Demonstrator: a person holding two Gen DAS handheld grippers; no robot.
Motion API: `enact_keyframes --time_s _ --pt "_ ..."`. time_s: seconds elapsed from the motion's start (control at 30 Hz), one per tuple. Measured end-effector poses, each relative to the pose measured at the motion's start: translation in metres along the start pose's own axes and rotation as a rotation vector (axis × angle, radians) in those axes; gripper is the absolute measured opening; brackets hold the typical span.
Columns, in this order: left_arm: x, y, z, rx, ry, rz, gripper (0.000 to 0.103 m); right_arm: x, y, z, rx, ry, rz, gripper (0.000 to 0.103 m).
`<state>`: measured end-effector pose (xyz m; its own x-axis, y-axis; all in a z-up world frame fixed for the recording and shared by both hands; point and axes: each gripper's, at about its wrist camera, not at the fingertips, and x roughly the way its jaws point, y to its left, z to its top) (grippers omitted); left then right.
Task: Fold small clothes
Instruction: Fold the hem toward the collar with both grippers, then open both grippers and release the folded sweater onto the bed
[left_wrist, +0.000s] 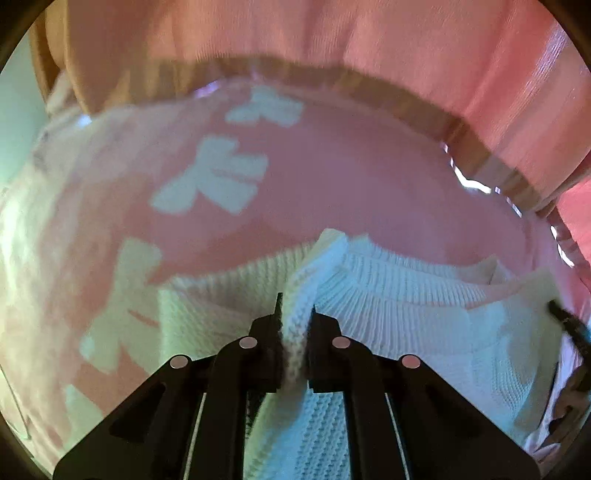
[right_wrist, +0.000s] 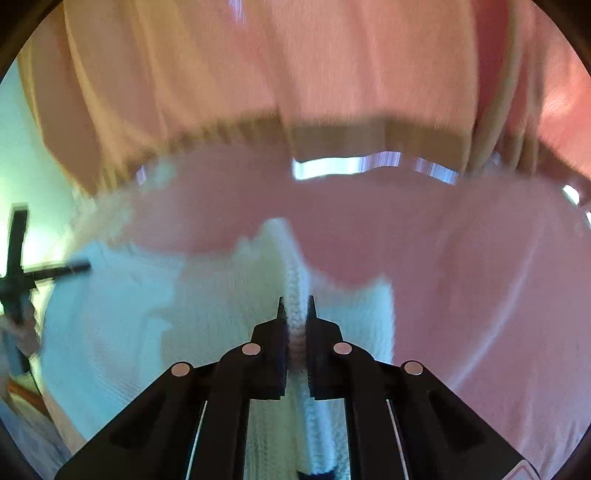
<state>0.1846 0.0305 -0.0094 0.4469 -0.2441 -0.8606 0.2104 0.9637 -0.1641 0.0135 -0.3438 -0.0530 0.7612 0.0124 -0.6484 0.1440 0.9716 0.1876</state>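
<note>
Pink cloth (left_wrist: 351, 177) fills both frames; your left hand-held gripper (left_wrist: 295, 314) and right hand-held gripper (right_wrist: 296, 314) each pinch the white knit sweater (left_wrist: 406, 314) at lower centre.

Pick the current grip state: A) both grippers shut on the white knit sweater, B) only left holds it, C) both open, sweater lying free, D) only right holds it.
A: the left gripper and the right gripper each have a ridge of the white knit sweater pinched between their fingers.

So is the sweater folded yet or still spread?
Cannot tell. Both claws, left and right, pinch the white sweater at bunched ridges.
</note>
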Motion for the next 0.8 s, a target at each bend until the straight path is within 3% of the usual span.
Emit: enact_keyframes --time_s 0.07,0.17,0.23,0.37,0.43,0.47,0.5,0.57,0.67,0.7,0.8 --pt "0.001 0.004 0.002 -0.014 0.006 0.017 0.008 -0.002 -0.010 0.005 0.014 -0.019 -0.040 0.007" --pt "0.028 0.013 0.000 -0.044 0.085 0.028 0.008 0.045 -0.035 -0.014 0.074 0.143 -0.117 0.007" --pt "0.032 0.008 0.000 -0.019 0.075 0.054 0.010 0.048 -0.032 -0.020 0.055 0.113 -0.131 0.007" --pt "0.012 -0.002 -0.001 0.002 0.070 0.037 0.016 0.009 -0.021 -0.010 0.067 0.053 -0.100 0.023" --pt "-0.004 0.002 -0.006 -0.012 0.047 0.005 0.033 -0.006 -0.022 -0.014 0.078 0.053 -0.090 0.062" --pt "-0.016 0.007 -0.011 -0.028 0.032 0.000 0.055 -0.013 -0.027 -0.022 0.093 0.072 -0.096 0.068" --pt "-0.026 0.014 -0.015 -0.057 0.014 0.001 0.071 -0.014 -0.029 -0.027 0.104 0.089 -0.098 0.068" --pt "-0.037 0.028 -0.023 -0.113 -0.016 0.000 0.079 -0.010 -0.040 -0.041 0.150 0.166 -0.074 0.069" --pt "-0.044 0.056 -0.035 -0.284 -0.019 -0.024 0.088 0.008 -0.046 -0.052 0.210 0.239 -0.014 0.069" --pt "-0.038 0.064 -0.040 -0.341 0.008 -0.051 0.088 0.017 -0.048 -0.059 0.237 0.278 0.021 0.070" --pt "-0.005 0.066 -0.052 -0.382 0.170 -0.082 0.088 0.016 -0.044 -0.064 0.243 0.264 0.039 0.077"
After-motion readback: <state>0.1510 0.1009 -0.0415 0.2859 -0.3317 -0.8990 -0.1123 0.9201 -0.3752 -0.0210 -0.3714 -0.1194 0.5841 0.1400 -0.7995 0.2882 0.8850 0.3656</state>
